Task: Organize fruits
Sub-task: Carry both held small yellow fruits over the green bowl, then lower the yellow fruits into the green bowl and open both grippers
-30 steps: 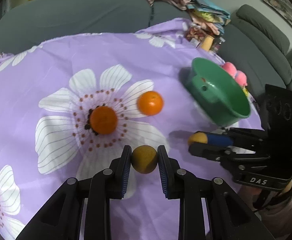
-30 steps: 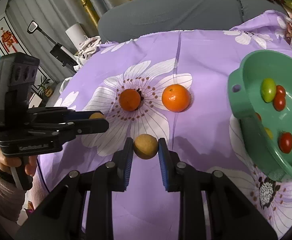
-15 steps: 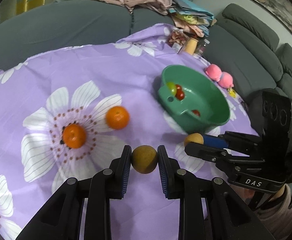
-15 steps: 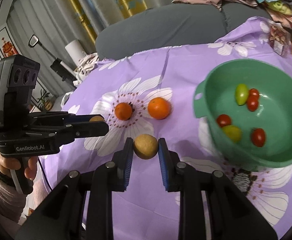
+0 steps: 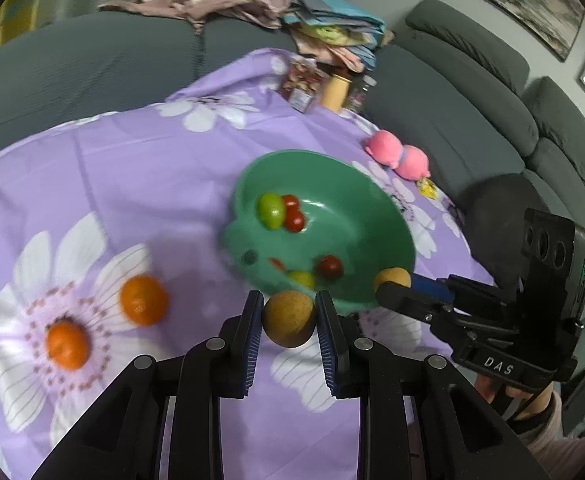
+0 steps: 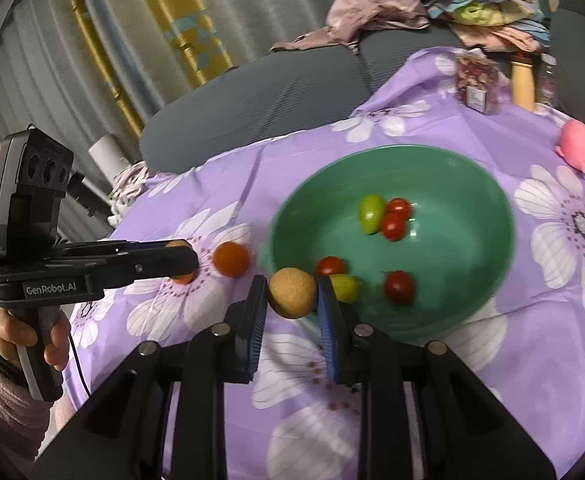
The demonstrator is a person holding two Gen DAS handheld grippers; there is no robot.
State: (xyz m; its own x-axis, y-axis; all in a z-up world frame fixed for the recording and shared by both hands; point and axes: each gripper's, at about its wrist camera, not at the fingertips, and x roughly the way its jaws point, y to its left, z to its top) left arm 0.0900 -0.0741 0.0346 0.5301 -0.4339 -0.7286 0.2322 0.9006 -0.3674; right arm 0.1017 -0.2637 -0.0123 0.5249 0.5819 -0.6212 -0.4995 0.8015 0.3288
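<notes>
Between the blue pads of the left tongs [image 5: 288, 320] sits a tan, rough-skinned round fruit [image 5: 289, 319], pinched on both sides and held just in front of the near rim of the green bowl [image 5: 356, 216]. The right tongs [image 6: 291, 300] pinch a second tan round fruit [image 6: 292, 292] the same way, at the bowl's near-left edge [image 6: 452, 184]. Inside the bowl lie a green fruit [image 6: 371, 213] touching two red ones, with two more red and a yellow-green one nearer the tongs. Two oranges rest on the purple flowered tabletop [image 5: 140, 168] left of the bowl: one [image 5: 144, 300] near the bowl, the other [image 5: 67, 345] on a flower's centre. A pink plush toy [image 5: 397, 157] lies beyond the bowl, near jars at the far corner.
</notes>
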